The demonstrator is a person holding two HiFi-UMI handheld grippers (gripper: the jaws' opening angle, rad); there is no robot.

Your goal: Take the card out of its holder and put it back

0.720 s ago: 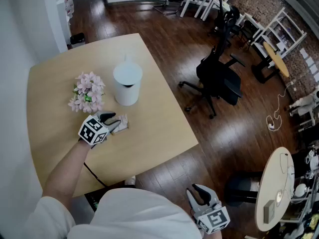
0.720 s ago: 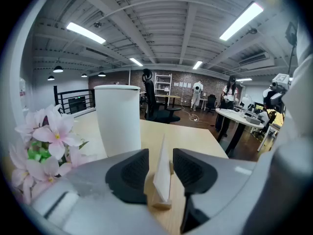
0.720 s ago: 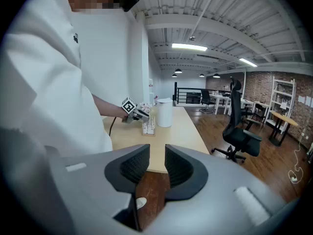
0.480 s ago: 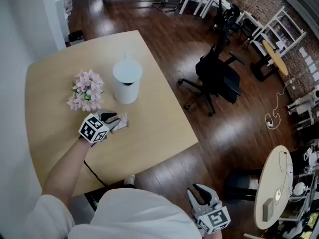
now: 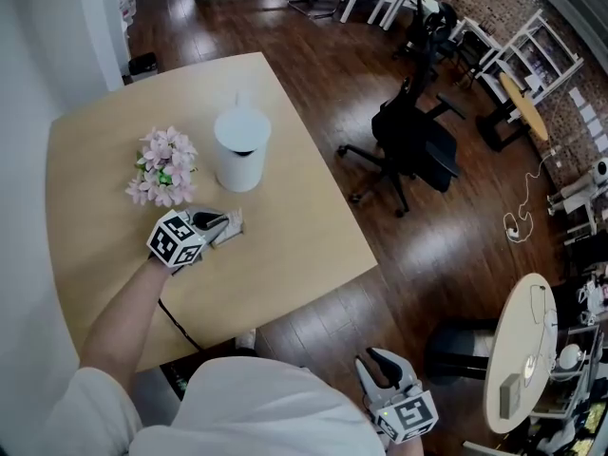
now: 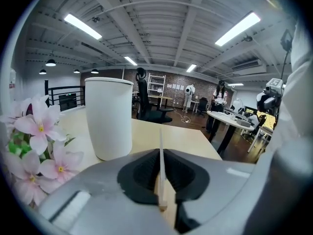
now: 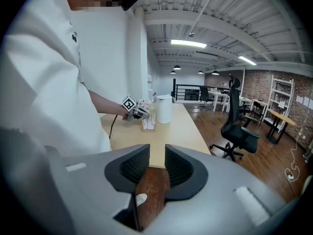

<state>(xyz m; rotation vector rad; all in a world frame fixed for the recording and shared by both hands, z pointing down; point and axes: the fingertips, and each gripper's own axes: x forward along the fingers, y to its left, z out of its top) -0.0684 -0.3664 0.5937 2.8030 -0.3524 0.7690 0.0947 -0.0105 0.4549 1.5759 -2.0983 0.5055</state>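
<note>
My left gripper (image 5: pixel 220 228) rests low on the round wooden table (image 5: pixel 285 264), shut on a thin white card (image 6: pixel 161 146) that I see edge-on between the black pads (image 6: pixel 142 173). A pale card holder (image 5: pixel 234 226) sits right at the fingertips; I cannot tell whether the card is still seated in it. The right gripper view shows the left gripper (image 7: pixel 133 111) and the holder (image 7: pixel 148 123) far off. My right gripper (image 5: pixel 378 370) hangs off the table beside my body, open, with nothing between its jaws (image 7: pixel 156 168), only floor below.
A tall white cup (image 5: pixel 241 150) stands just beyond the left gripper, and a bunch of pink flowers (image 5: pixel 161 167) lies to its left. A black office chair (image 5: pixel 413 141) stands on the dark wood floor right of the table. A cable (image 5: pixel 176 319) runs off the near edge.
The left gripper stays shut on the card in nearly the same spot. The head view has shifted slightly. The right gripper has not moved.
</note>
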